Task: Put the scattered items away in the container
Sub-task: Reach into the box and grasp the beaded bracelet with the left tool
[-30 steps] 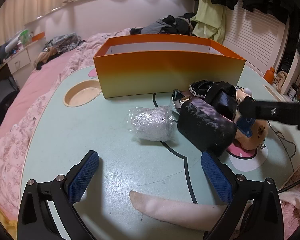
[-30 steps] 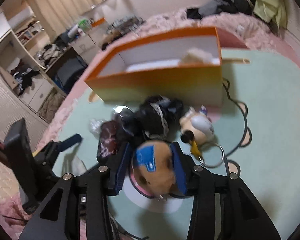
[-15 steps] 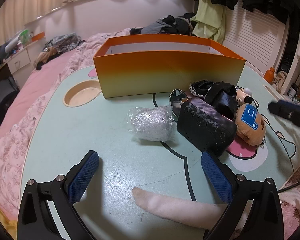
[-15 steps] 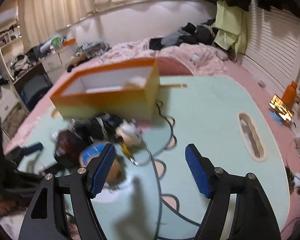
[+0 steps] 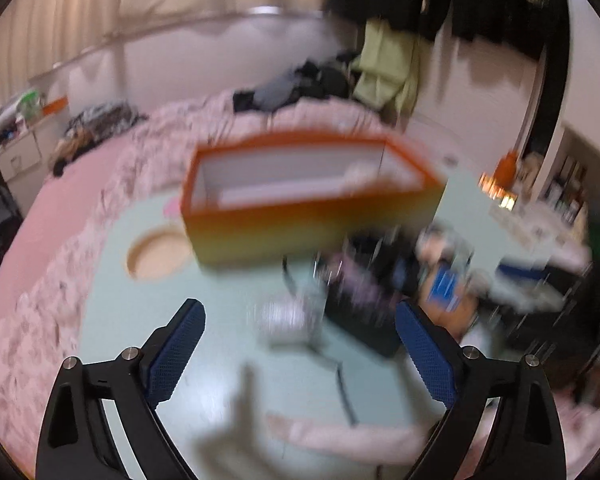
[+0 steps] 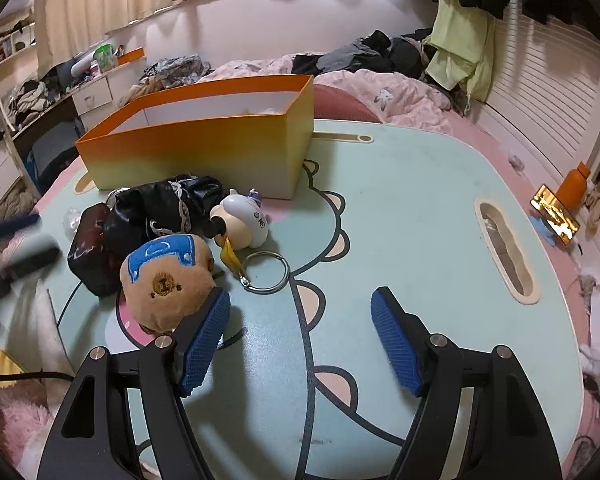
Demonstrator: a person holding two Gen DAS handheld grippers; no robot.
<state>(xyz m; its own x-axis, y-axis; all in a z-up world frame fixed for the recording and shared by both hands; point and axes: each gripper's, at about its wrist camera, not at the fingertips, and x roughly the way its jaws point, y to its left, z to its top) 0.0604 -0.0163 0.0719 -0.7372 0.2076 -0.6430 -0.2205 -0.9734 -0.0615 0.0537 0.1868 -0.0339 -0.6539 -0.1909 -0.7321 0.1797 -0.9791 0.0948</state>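
Note:
An orange box [image 6: 204, 152] stands open at the back of the mint table [image 6: 412, 216]; it also shows blurred in the left wrist view [image 5: 312, 208]. In front of it lie a brown plush with a blue patch [image 6: 166, 280], a white toy figure with a key ring [image 6: 244, 222], black cloth [image 6: 168, 204] and a dark pouch [image 6: 90, 252]. My right gripper [image 6: 300, 340] is open and empty, its left pad beside the plush. My left gripper [image 5: 300, 356] is open and empty above a clear plastic bundle [image 5: 286, 316] and a pale sock [image 5: 340, 436].
A pink bed with piled clothes [image 6: 372, 56] lies behind the table. An orange bottle [image 6: 574, 186] and a lit phone [image 6: 556, 216] sit off the table's right edge. The table has a round recess [image 5: 156, 256] at the left and a slot [image 6: 504, 248] at the right.
My right gripper has opened, let go of the brown plush and drawn back to the right of it. My left gripper has lifted and its view is now blurred by motion.

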